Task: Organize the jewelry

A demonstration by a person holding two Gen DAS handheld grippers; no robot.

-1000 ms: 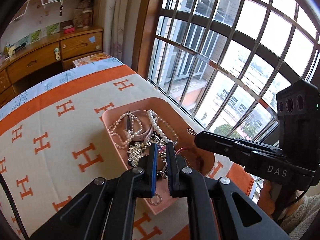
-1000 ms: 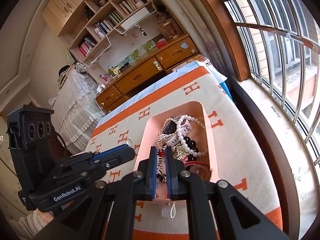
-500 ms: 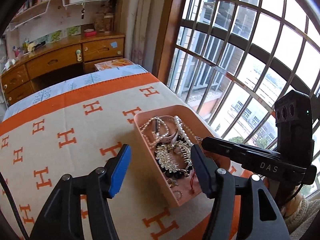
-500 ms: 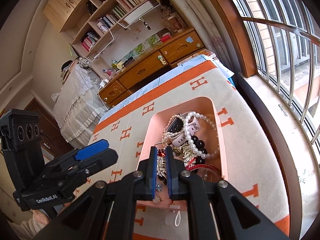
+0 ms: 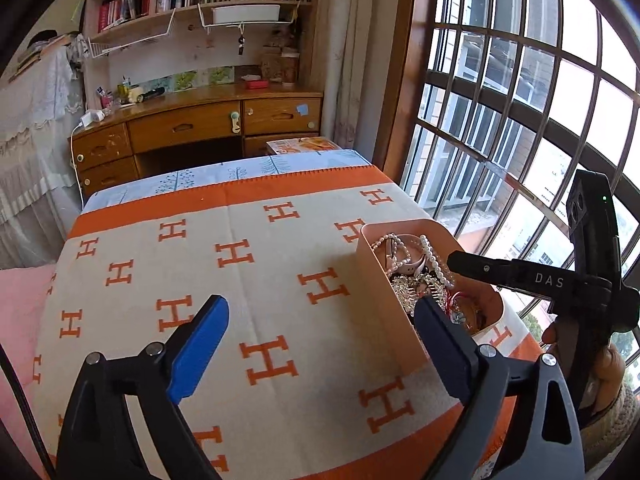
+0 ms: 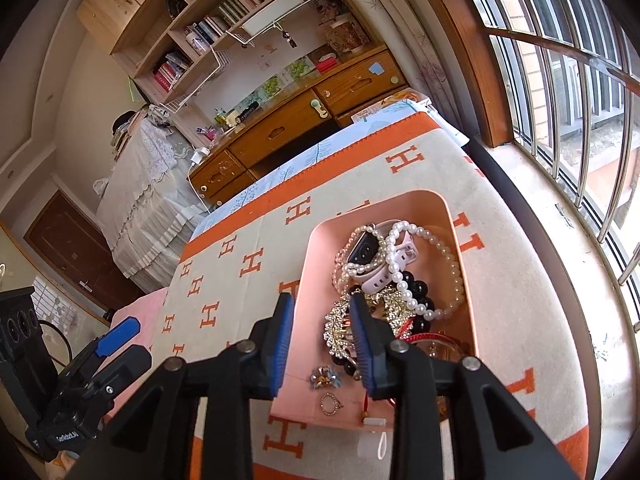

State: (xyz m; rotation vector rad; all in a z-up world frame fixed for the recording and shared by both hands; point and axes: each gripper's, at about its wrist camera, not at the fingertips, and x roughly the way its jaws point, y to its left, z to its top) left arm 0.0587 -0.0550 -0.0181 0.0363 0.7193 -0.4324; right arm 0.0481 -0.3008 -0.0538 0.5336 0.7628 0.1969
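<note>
Your jewelry sits tangled in the pink rectangular plastic tray [image 6: 460,240], which rests on the cream blanket with orange H letters [image 5: 248,256] near the window side. Your right gripper [image 6: 322,330] hovers over the tray's near half, jaws partly open with nothing between them; its left finger stands over the tray's left wall, the right one over the gold rhinestone hair comb [image 6: 340,326]. Your left gripper [image 5: 320,344] is spread wide and empty, over bare blanket, with the tray at about 2 o'clock from it.

The step looks like picking one piece out of the pile. From the right gripper, the white pearl strand [image 6: 436,256] and the pale pink smartwatch [image 6: 366,254] lie at 12 to 1 o'clock, draped over each other, and the black bead bracelet [image 6: 416,296] runs under the pearls. So go for something loose first: the small blue flower brooch [image 6: 325,376] and the little ring [image 6: 330,403] lie apart at 6 o'clock. Shift right so both fingers clear the wall, come straight down, close gently, and lift slowly to check nothing trails. The light tray may slide, so steady its left wall with your left gripper.
</note>
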